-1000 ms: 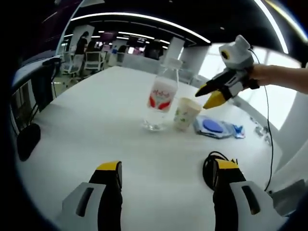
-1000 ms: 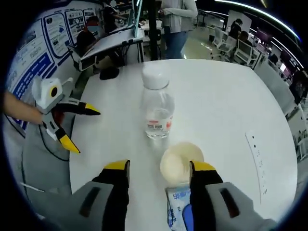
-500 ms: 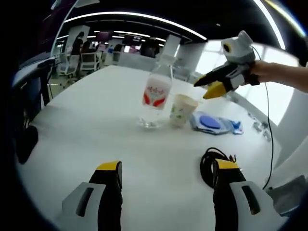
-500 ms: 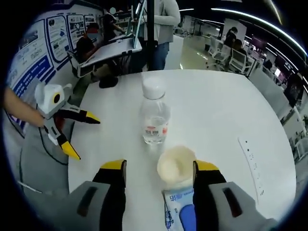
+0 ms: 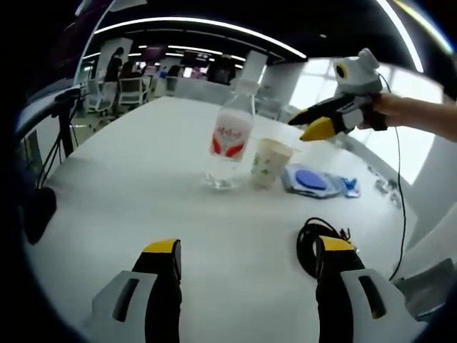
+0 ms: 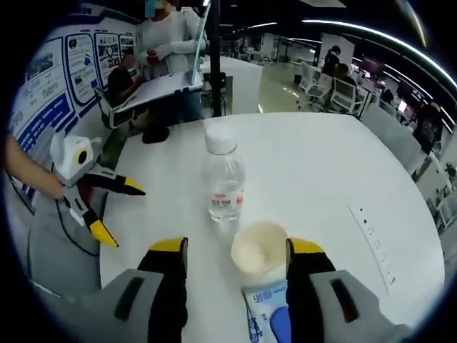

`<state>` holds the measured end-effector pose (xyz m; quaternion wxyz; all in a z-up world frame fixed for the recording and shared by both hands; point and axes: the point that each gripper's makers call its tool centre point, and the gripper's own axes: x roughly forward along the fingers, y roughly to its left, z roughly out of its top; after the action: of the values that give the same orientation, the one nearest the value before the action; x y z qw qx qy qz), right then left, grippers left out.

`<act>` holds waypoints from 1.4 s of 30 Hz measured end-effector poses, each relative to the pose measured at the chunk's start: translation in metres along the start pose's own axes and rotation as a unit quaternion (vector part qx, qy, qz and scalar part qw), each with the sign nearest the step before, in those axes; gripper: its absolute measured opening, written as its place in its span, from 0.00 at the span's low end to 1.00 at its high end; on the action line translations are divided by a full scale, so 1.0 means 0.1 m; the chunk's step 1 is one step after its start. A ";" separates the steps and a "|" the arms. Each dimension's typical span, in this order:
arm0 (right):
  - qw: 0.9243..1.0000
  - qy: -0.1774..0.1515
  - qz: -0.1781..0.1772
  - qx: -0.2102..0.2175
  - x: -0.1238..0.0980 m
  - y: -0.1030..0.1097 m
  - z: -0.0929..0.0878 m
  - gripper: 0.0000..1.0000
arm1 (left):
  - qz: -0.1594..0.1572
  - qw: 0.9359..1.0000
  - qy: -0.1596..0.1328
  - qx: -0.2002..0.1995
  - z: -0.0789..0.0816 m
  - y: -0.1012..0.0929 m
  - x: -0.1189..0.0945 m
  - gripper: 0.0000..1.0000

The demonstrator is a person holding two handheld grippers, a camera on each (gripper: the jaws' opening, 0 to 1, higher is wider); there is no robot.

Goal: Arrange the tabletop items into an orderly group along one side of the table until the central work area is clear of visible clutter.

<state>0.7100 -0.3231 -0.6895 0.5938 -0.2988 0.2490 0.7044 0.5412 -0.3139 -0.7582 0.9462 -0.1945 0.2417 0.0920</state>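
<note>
The paper cup (image 6: 260,248) stands upright on the white table (image 6: 321,179), partly between the spread tips of the right gripper (image 6: 235,250) and closer to its right jaw, open mouth up, with nothing pinched. Just ahead of those tips stands a clear water bottle (image 6: 223,179) with a red label, and tucked under the cup's near side lies a blue-and-white wipes packet (image 6: 265,314). In the left gripper view the same cup (image 5: 270,163) sits well ahead of the left gripper (image 5: 246,250), whose jaws are also spread and empty; the bottle (image 5: 230,141) is just beside the cup, the packet (image 5: 314,181) beyond it. That view also shows a coiled black cable (image 5: 310,243) by the right jaw tip and the right gripper (image 5: 314,127) held above the cup. The right gripper view shows the left gripper (image 6: 114,211) off the table's left edge.
</note>
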 end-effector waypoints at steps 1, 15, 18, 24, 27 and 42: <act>1.000 -0.007 -0.002 0.009 0.01 0.00 0.00 0.53 | -0.001 1.000 0.001 0.000 -0.01 0.00 0.00 0.73; 0.988 -0.142 -0.026 0.047 0.06 0.13 0.36 0.52 | 0.001 1.000 0.005 -0.001 -0.03 0.02 0.01 0.73; 0.986 -0.157 -0.026 0.056 0.07 0.13 0.42 0.51 | 0.002 1.000 0.003 -0.003 -0.02 0.03 0.00 0.73; 0.981 -0.176 -0.031 0.069 0.13 0.14 0.52 0.50 | 0.003 1.000 0.002 -0.004 -0.01 0.04 0.00 0.73; 0.981 -0.176 -0.034 0.070 0.20 0.17 0.54 0.50 | 0.007 1.000 0.005 -0.004 -0.02 0.05 -0.01 0.73; 0.974 -0.214 -0.035 0.060 0.33 0.22 0.79 0.48 | 0.010 1.000 -0.001 -0.012 0.00 0.08 -0.01 0.73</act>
<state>0.6749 -0.2484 -0.6581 0.6745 -0.1135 0.1467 0.7146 0.5381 -0.3067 -0.7601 0.9431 -0.2036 0.2411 0.1047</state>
